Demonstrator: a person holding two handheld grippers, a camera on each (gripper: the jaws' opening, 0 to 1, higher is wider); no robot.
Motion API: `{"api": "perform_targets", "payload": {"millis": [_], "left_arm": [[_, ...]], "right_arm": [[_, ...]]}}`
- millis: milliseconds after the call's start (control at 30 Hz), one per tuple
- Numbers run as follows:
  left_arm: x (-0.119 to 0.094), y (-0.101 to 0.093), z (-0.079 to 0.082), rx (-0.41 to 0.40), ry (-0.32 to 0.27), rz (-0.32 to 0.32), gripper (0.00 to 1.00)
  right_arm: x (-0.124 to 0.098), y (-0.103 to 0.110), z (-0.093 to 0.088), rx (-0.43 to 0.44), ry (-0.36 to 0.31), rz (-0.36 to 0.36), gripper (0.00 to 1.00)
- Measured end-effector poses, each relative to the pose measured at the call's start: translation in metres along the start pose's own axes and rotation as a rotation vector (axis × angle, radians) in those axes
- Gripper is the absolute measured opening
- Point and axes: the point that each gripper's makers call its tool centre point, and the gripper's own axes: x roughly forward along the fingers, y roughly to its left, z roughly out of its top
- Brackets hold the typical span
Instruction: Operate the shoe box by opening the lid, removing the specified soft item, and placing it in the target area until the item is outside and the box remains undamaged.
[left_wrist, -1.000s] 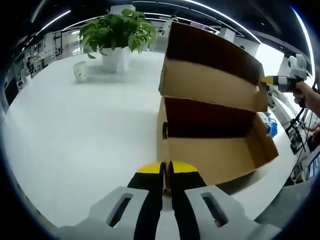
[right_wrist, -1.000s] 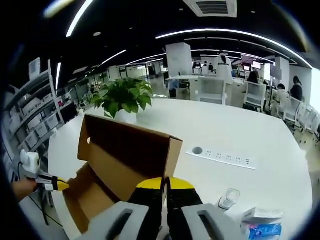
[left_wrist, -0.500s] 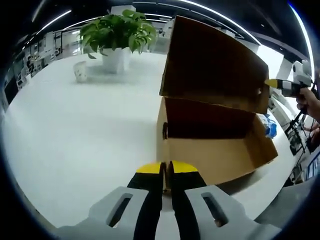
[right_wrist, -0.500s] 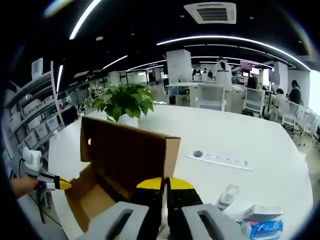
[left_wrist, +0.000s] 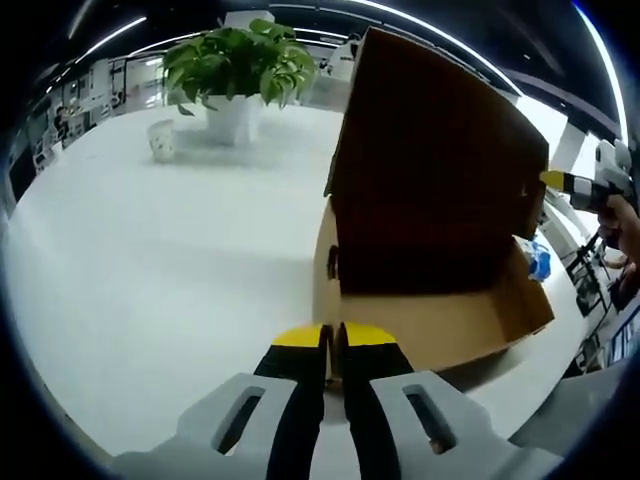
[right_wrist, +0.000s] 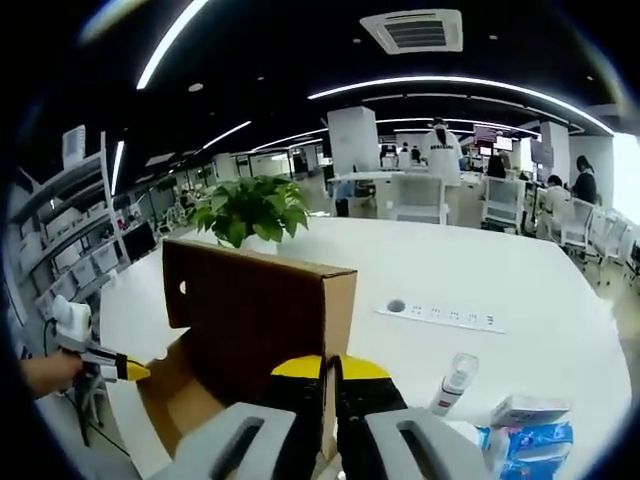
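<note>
Upright, the lid (left_wrist: 435, 160) leaves bare table (left_wrist: 150, 260) leftward; both tongs (left_wrist: 332, 335) (right_wrist: 330, 368) closed, empty.

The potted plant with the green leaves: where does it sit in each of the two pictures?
Left gripper view: the potted plant is at the upper left, on the white table, left of the raised box lid.
Right gripper view: the potted plant is left of centre, behind the box lid.
Shared landmark: the cardboard shoe box.
</note>
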Motion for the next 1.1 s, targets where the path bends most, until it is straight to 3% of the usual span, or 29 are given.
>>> {"api": "perform_targets", "payload": {"millis": [500, 1100], "left_arm": [[-0.003, 0.001, -0.002, -0.016, -0.006, -0.003, 0.03], [-0.003, 0.000, -0.003, -0.013, -0.004, -0.009, 0.03]], "right_arm": [[-0.012, 0.012, -0.007, -0.052, -0.019, 0.019, 0.00], [-0.025, 0.021, -0.018, -0.057, -0.020, 0.032, 0.00]]}}
